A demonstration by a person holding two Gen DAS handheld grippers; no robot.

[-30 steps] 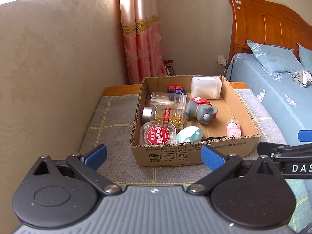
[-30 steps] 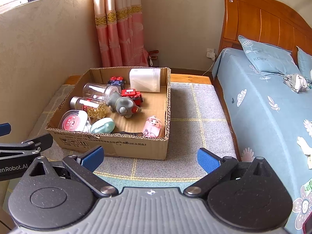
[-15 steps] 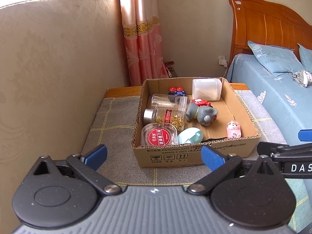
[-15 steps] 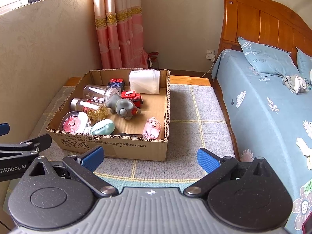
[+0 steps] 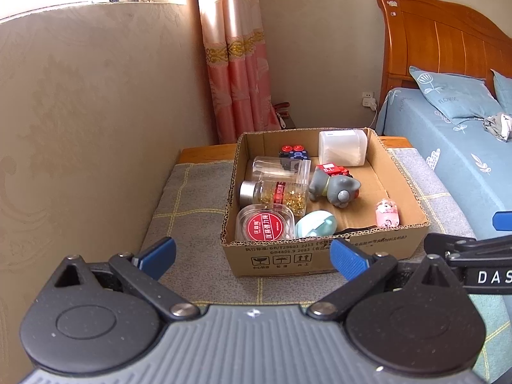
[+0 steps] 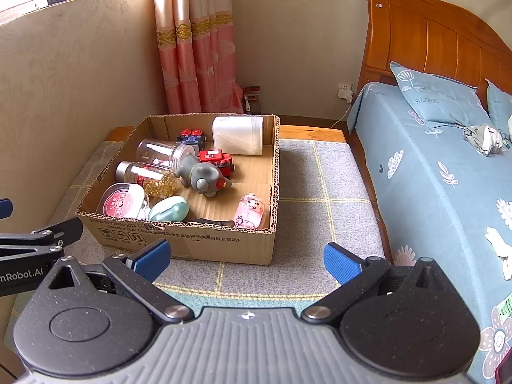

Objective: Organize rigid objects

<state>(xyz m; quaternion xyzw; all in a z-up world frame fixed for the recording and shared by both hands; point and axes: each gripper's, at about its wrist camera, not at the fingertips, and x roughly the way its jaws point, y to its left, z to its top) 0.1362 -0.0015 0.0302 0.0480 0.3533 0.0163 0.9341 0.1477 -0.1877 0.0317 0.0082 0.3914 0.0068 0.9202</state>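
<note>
An open cardboard box (image 5: 323, 257) (image 6: 204, 244) sits on a grey checked mat. Inside lie a white canister (image 5: 342, 147) (image 6: 238, 139), a grey toy animal (image 5: 334, 187) (image 6: 204, 179), a red toy truck (image 6: 216, 160), two clear jars (image 5: 275, 193) (image 6: 145, 177), a round red-labelled tub (image 5: 264, 227) (image 6: 123, 204), a teal oval case (image 5: 315, 225) (image 6: 168, 208) and a pink figurine (image 5: 387, 212) (image 6: 249, 211). My left gripper (image 5: 252, 256) stands open short of the box's near wall, holding nothing. My right gripper (image 6: 244, 260) is open too, near the box's front right corner.
A beige wall (image 5: 80, 128) runs close along the left of the mat (image 6: 326, 192). A bed with blue bedding (image 6: 448, 176) and a wooden headboard (image 6: 432, 41) borders the right. Pink curtains (image 5: 236, 64) hang behind the box. Bare mat lies right of the box.
Both grippers have drawn back and risen slightly, so the box sits a little farther and lower in each view. Nothing in the box has moved, and both grippers stay open.
</note>
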